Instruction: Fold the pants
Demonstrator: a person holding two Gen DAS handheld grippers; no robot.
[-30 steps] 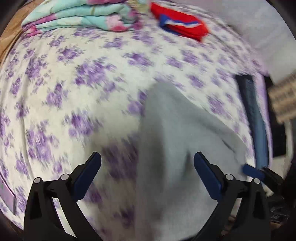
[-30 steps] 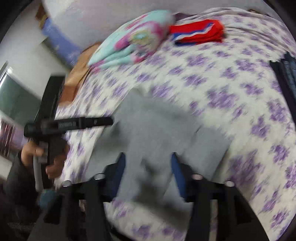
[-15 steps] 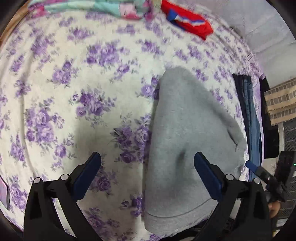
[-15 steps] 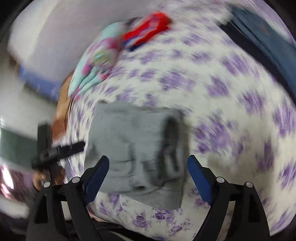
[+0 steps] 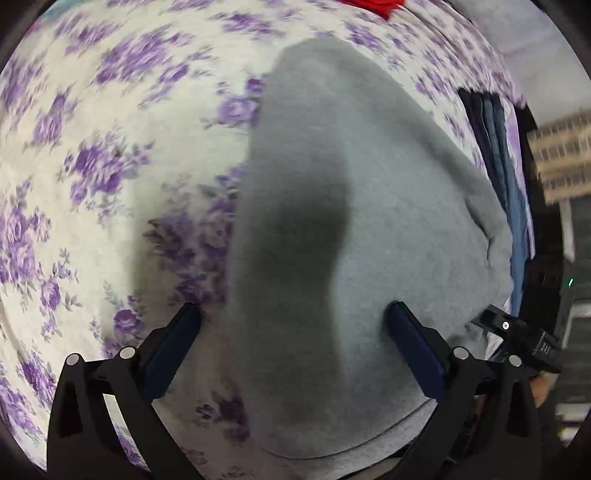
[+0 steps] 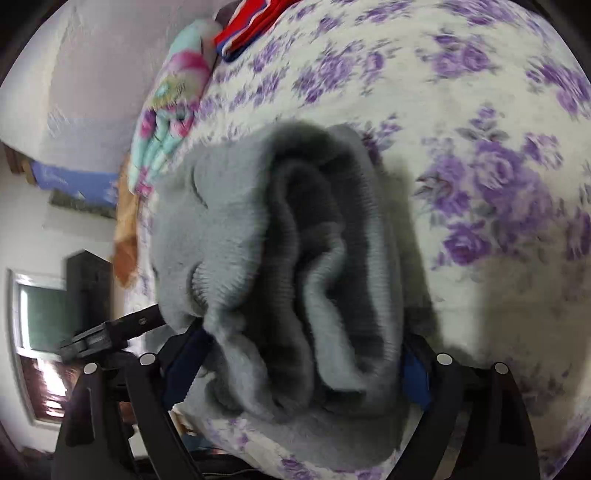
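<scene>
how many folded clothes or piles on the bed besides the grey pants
3: red folded garment at the far end, pastel floral bundle beside it, dark blue stack at the bed's right edge. Others may lie out of view.

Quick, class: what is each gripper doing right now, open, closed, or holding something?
Left gripper: open, fingers either side of the grey pants, holding nothing.
Right gripper: opening, folded pants between its fingers.

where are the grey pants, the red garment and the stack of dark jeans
grey pants point(image 5: 369, 177): left wrist view, flat top layer.
red garment point(image 6: 251, 33): right wrist view, its striped folded edge.
dark jeans point(image 5: 495, 147): left wrist view, stacked edges at the bed's side.
</scene>
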